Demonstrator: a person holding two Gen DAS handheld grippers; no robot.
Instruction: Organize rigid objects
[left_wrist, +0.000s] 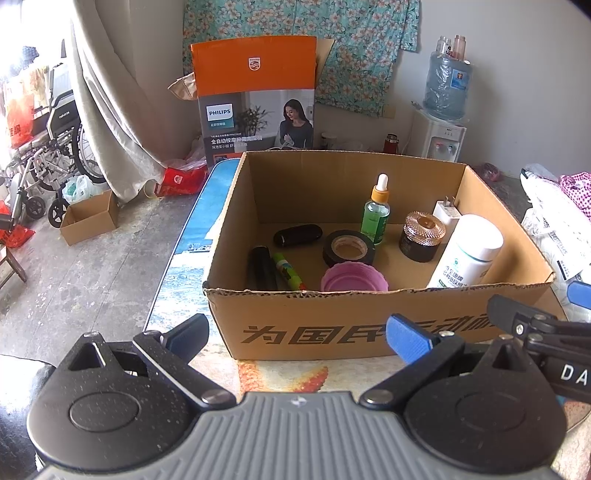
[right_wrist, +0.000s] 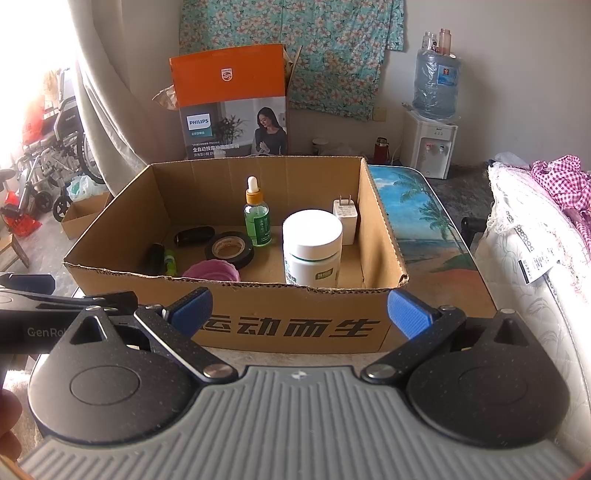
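Since every small item visible already sits inside the cardboard box (left_wrist: 332, 332), sorting looks nearly done. Left gripper (left_wrist: 299, 338) and right gripper (right_wrist: 301, 314) both hover at the worktop's (right_wrist: 424, 221) near edge, fingers spread, empty.

Pale walls (left_wrist: 517, 55) enclose a room with a worn grey concrete floor (left_wrist: 92, 258). A floral cloth (left_wrist: 354, 48) hangs on the back wall above an orange Philips carton (left_wrist: 255, 99). A water dispenser (right_wrist: 430, 144) stands to the right. At left, bright daylight washes over a curtain (left_wrist: 107, 110) and folded wheelchairs (left_wrist: 48, 162).
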